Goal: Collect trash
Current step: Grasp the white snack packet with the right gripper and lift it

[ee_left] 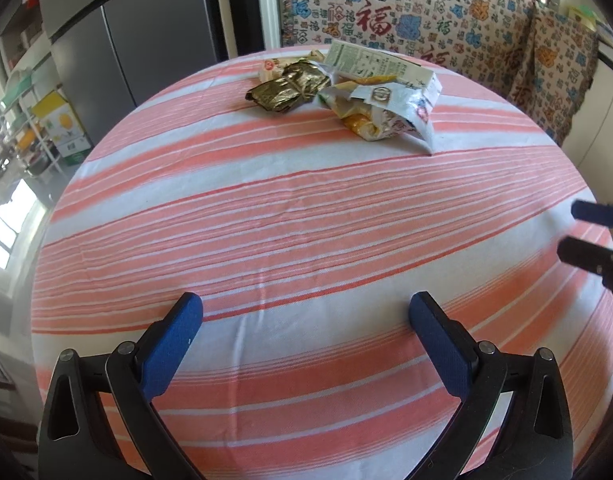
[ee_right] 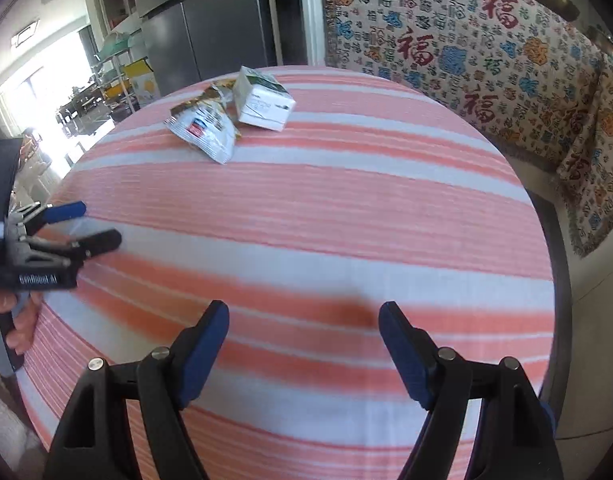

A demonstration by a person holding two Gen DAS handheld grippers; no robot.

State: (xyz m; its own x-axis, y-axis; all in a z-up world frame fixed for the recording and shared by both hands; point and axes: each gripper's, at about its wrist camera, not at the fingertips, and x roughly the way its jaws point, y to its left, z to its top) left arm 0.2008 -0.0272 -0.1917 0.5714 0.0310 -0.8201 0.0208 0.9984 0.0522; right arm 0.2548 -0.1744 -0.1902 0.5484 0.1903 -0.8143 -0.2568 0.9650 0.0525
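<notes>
Blue-padded fingers of the left claw (ee_left: 306,312) stand wide apart at the bottom of the left wrist view, released, with only bare striped cloth between them. From the right wrist view this same claw shows at the left edge, held by a person's hand (ee_right: 20,322), its two fingers spread and nothing between them.

Likewise the right claw (ee_right: 304,322) is released: its blue pads are well apart over the cloth and grip nothing. In the left wrist view its fingertips poke in from the right edge, parted and empty.

Both claws hover over the near part of a round worktop (ee_left: 306,220) covered in a tablecloth of salmon-pink and white stripes. That near part of the cloth is blurred in the right wrist view.

All the trash lies in a small cluster at the far side of the worktop, well apart from both claws. A crumpled dark gold foil wrapper (ee_left: 290,88) sits to the left of the cluster, touching a torn white and yellow snack bag (ee_left: 382,110). Behind them lies a flattened white and green carton (ee_left: 370,62), and a small pale packet (ee_left: 272,68) peeks out at the far left.

Beyond the worktop, a sofa cover (ee_left: 446,12) printed with red characters spreads across the back, and a grey refrigerator (ee_left: 146,28) stands to the left.
</notes>
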